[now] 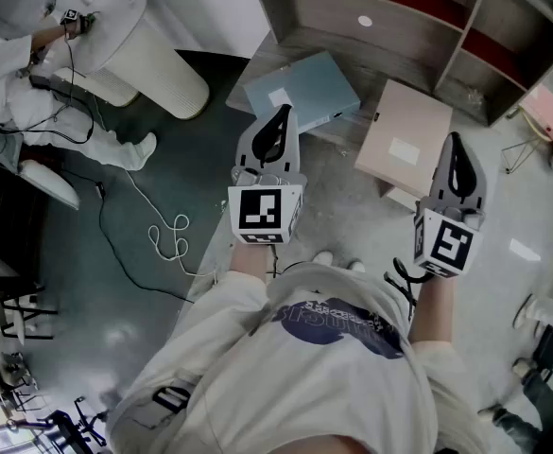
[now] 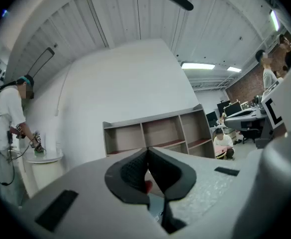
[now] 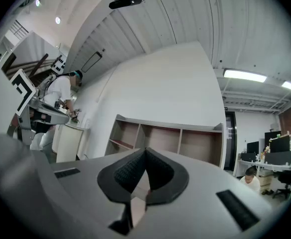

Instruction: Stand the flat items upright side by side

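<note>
Two flat boxes lie on the floor in front of an empty wooden shelf unit (image 1: 389, 17): a blue-grey one (image 1: 304, 88) on the left and a pale pink one (image 1: 404, 138) on the right. My left gripper (image 1: 282, 113) is held level above the near edge of the blue-grey box, jaws shut with nothing between them. My right gripper (image 1: 454, 144) hovers level over the pink box's right edge, also shut and empty. In the left gripper view the closed left gripper (image 2: 146, 156) points at the shelf unit (image 2: 155, 133). The right gripper (image 3: 145, 156) faces the shelf unit (image 3: 170, 139) too.
A white round pedestal (image 1: 153, 60) stands at the left with a person in white (image 1: 11, 64) beside it. A white cable (image 1: 167, 235) is coiled on the dark floor. A pink object (image 1: 541, 112) lies right of the shelf. A person (image 2: 222, 143) sits low beyond the shelf.
</note>
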A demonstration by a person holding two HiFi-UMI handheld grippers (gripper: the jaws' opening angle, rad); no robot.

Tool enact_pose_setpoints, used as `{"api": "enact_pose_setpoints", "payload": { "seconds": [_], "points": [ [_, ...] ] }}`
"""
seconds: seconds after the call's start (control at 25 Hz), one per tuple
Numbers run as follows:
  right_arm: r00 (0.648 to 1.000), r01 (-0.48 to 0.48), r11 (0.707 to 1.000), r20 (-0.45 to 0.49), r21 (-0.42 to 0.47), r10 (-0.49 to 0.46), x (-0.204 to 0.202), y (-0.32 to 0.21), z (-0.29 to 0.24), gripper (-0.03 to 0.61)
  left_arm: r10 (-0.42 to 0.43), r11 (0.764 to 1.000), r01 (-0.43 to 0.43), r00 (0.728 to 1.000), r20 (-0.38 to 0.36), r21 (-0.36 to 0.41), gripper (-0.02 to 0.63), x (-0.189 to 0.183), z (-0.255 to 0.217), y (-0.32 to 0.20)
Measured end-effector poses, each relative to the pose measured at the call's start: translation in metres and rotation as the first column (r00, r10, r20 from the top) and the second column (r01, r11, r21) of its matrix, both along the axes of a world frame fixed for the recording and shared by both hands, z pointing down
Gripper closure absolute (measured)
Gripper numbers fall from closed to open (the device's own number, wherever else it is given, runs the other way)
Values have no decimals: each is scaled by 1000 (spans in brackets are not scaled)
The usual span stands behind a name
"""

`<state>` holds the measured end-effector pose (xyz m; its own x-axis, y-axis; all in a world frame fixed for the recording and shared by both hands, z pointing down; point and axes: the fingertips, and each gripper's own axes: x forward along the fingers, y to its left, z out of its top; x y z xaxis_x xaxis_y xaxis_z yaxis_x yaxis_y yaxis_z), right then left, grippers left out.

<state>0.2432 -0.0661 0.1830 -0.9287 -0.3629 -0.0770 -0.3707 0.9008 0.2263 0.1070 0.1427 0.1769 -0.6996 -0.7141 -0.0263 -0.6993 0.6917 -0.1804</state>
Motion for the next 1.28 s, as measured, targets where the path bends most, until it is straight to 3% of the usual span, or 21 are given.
{"api": "enact_pose_setpoints", "payload": {
  "seconds": [0.56,0.68,0.76,0.88,0.96,1.0,1.04,1.12,1.28],
  "points": [
    [998,-8,1000,-57,1,8,15,6,16,578,-20,999,19,999,-34,-34,606,12,20,16],
    [998,-1,999,-66,-51,-2,21,4,28,579,-31,998,27,997,-65,-61,606,19,33,20],
    [998,5,990,-63,-144,-14,28,-2,38,578,-45,996,38,994,-97,-77,606,23,42,26],
    [999,3,948,-44,-319,-18,45,-24,52,578,-55,996,44,987,-150,-73,606,26,47,36],
    [999,30,899,-14,-437,-41,60,-40,59,563,-46,998,36,980,-193,-54,604,26,47,40],
    [998,53,868,4,-494,-59,67,-46,63,432,-39,999,31,976,-216,-38,597,26,47,42],
    [997,72,836,23,-544,-71,74,-53,66,362,-30,999,26,970,-240,-21,579,27,48,44],
    [997,81,792,44,-606,-68,90,-69,71,355,-10,1000,11,958,-286,2,517,29,52,44],
    [999,54,763,33,-644,-42,118,-101,81,327,28,1000,-27,927,-374,9,465,43,71,33]
  ]
}}
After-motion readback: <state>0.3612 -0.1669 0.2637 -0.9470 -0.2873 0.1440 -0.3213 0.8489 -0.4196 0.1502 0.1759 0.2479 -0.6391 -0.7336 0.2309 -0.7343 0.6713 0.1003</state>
